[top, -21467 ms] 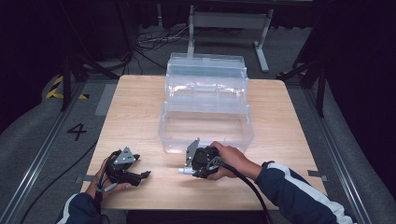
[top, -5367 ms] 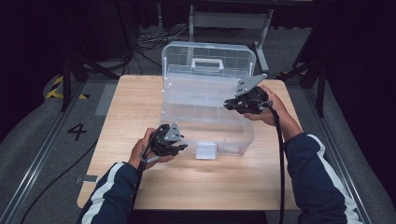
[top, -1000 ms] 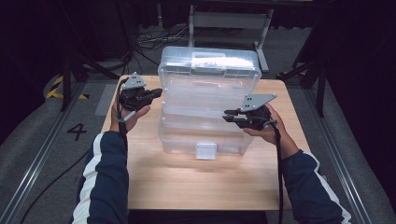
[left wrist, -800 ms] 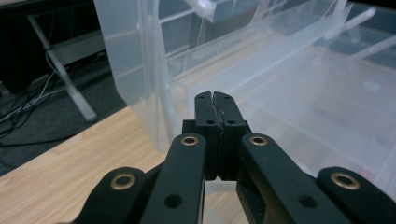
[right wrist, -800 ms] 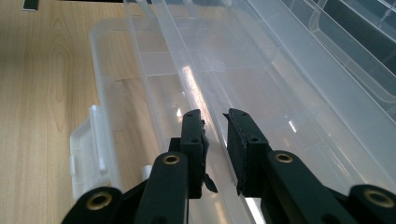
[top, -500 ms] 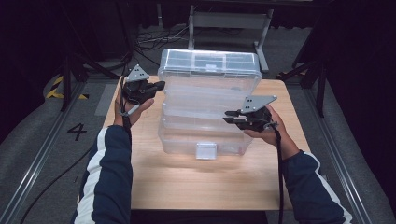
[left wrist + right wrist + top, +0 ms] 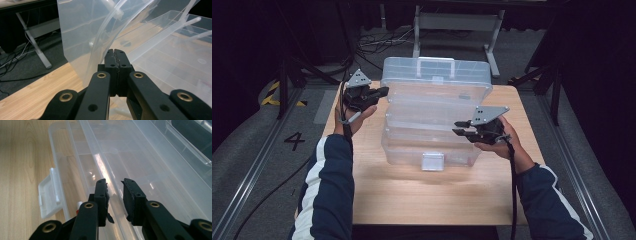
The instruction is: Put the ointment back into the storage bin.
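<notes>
High view: clear plastic storage box [image 7: 432, 125] sits mid-desk [image 7: 432, 200], lid tilted partway over the base, handle side toward the far edge, white front latch [image 7: 432, 161] facing the person. Left claw [image 7: 379, 92] is at the lid's upper left corner, jaws pressed together; whether the tips actually touch the lid edge, can't tell from above. Left gripper view shows the pads [image 7: 119, 62] shut flush against each other, nothing visibly between them, curved lid rim and a translucent panel rising just past the tips. Right claw [image 7: 460, 128] is at the box's right side, mid height. Right gripper view: jaws have just been opening, a gap stands between them, pads not pressing anything, box ribs and rim [image 7: 117, 170] running beneath the gap.

Risks, as a guess: lid is tilted with no claw gripping it; if the left one only props it, a slip off the slick rim would let it drop hard or land skewed on the base. Right claw letting go removes the steadying side, so the light box could skid on the desk.

Hard to read: clear layers overlap, so lid, tray and base edges blur together. Hinge hidden. Contents unclear. Small red-and-white bit [image 7: 79, 206] by the right claw's jaw, unidentifiable.
</notes>
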Demonstrator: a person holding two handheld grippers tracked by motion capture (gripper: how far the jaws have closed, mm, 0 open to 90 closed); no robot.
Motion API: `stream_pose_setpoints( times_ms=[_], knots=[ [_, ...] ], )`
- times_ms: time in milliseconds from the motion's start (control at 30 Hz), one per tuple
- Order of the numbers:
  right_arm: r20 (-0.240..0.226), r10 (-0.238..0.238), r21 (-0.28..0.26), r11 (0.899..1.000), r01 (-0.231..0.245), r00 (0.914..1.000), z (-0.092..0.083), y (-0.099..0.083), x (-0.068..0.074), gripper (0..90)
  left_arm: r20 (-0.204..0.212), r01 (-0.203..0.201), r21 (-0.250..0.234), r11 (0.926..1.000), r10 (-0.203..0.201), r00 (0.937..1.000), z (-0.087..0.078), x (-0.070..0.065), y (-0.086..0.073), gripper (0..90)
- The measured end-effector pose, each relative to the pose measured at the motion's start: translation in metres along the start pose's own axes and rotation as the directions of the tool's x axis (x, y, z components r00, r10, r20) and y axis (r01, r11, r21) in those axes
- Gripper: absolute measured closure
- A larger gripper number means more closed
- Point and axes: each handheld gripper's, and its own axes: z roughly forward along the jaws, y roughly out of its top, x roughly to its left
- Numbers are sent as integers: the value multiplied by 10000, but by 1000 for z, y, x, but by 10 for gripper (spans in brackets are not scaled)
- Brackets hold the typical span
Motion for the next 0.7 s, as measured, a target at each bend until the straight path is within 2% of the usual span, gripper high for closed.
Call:
stream_pose_setpoints(
  times_ms=[200,333,500,533,700],
  knots=[
    [14,254,57,9997,-254,9997,-7,-7,-1,731,132,5,-93,10000,-4,9999,-1,0,-4,900],
    [332,293,172,9994,-299,9990,-13,-12,-1,709,127,-126,-222,9997,129,9998,-2,-2,-7,900],
    [490,592,-60,9982,-589,9970,-25,-19,-3,712,271,-68,-380,9993,78,9996,-4,-1,-11,900],
    [514,624,-138,9980,-618,9967,-29,-20,-3,715,212,-191,-302,9994,198,9996,-4,-2,-12,900],
    [764,762,-364,9966,-736,9942,-40,-25,-2,672,98,-240,-314,9992,243,9997,-3,-4,-12,900]
  ],
)
